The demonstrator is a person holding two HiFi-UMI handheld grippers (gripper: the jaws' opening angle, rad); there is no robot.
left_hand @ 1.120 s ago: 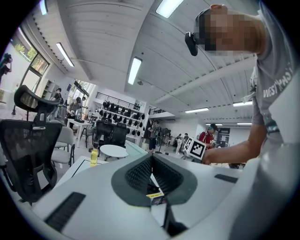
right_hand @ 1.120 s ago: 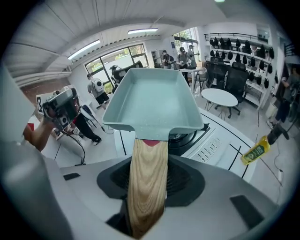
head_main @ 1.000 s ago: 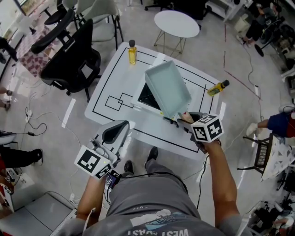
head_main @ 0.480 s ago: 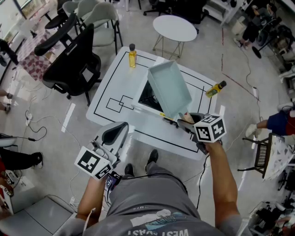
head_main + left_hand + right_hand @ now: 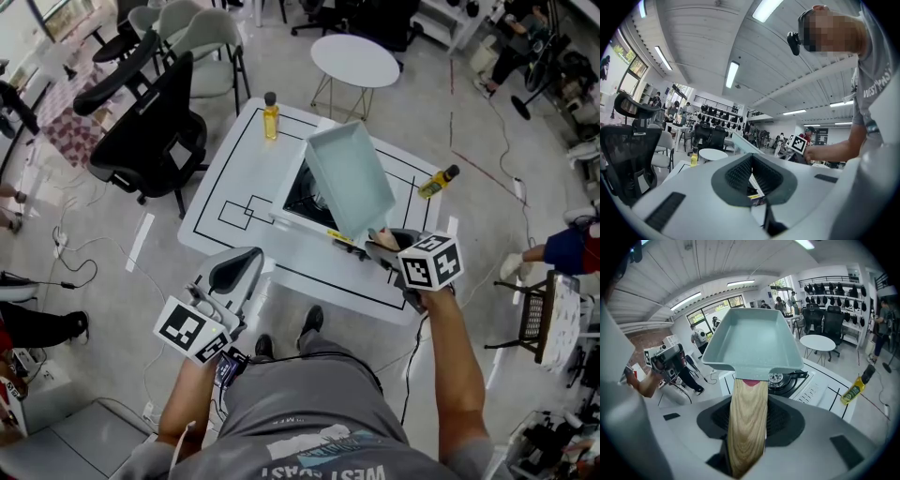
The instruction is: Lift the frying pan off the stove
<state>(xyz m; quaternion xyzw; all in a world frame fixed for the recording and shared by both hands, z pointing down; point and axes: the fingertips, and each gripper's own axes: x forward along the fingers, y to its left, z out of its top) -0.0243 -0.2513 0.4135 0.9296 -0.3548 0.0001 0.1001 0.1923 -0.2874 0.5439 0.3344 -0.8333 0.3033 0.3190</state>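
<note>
Frying pan (image 5: 349, 178), pale green and rectangular with a wooden handle (image 5: 747, 427), is held in the air above the stove (image 5: 302, 199). It is clear of the stove and not touching it. The stove is a black gas burner set in a white unit on a white table (image 5: 234, 178) marked with black lines. In the head view the pan tilts and covers the stove's right part, with the dark burner showing to its left.

The right gripper (image 5: 380, 246) sits on the near right side of the stove and points down towards it. In the right gripper view its jaws are clamped on the sides of the wooden handle, which runs straight out between them to the pan. The burner shows just under the pan's right corner. A marker cube (image 5: 431, 262) sits on top of this gripper.

The left gripper (image 5: 234, 272) is held to the near left of the stove, off the table edge and well apart from the pan. In the left gripper view its jaws stand narrowly apart, with nothing between them.

A yellow bottle (image 5: 270, 111) stands upright on the table beyond the stove, to the left. A second bottle (image 5: 442, 180) lies on its side to the right of the stove. A black office chair (image 5: 150, 122) stands left of the stove, beside the table.
</note>
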